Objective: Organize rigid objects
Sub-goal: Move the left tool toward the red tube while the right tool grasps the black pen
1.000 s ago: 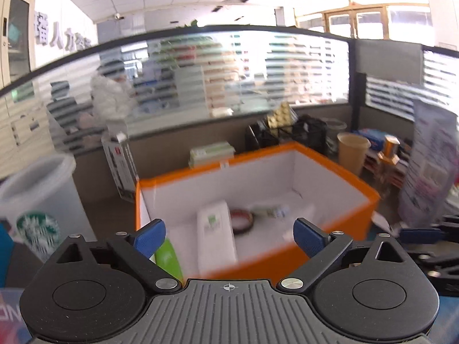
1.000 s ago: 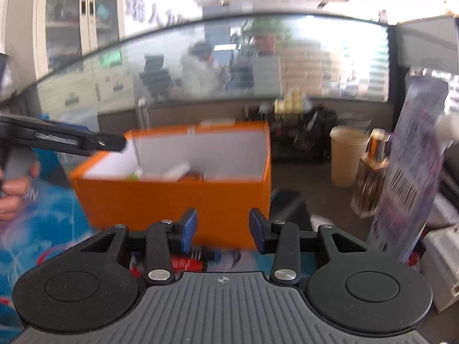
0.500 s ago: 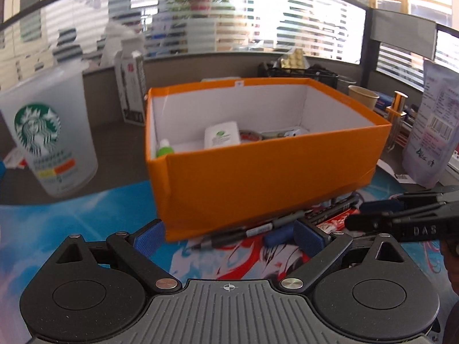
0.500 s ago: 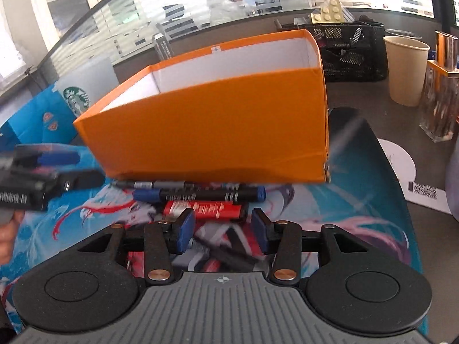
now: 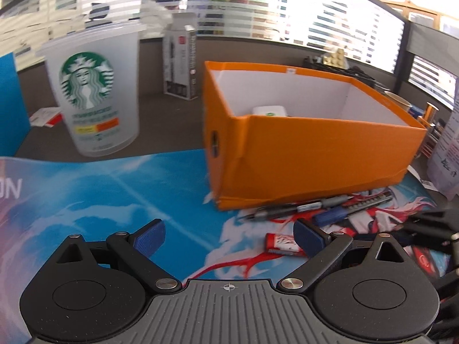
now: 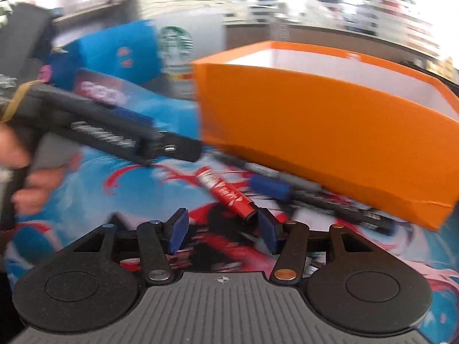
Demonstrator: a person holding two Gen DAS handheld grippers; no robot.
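Blurring the right tongs (image 6: 223,229), opening empty beside half-hidden pens (image 6: 315,192)

Bright daylight blows out the striped windows (image 5: 287,14) up top; right wrist view is smeared with motion blur, left sharper, fisheye bending the edges.

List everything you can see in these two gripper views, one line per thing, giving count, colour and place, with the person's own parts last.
Box: one, orange outside, white inside, on the mat.
White case: one, inside the box.
Pens: several, black, grey and blue, against the box front.
Red packet: one, on the mat near the pens.
Mat: one, blue, white and red.
Cup: one, translucent with green logo, left of the box.
Carton: one, white and black, behind.
Left gripper: open, empty.
Right gripper: jaws just opening, by the packet's end.
Hand: holding the left gripper.
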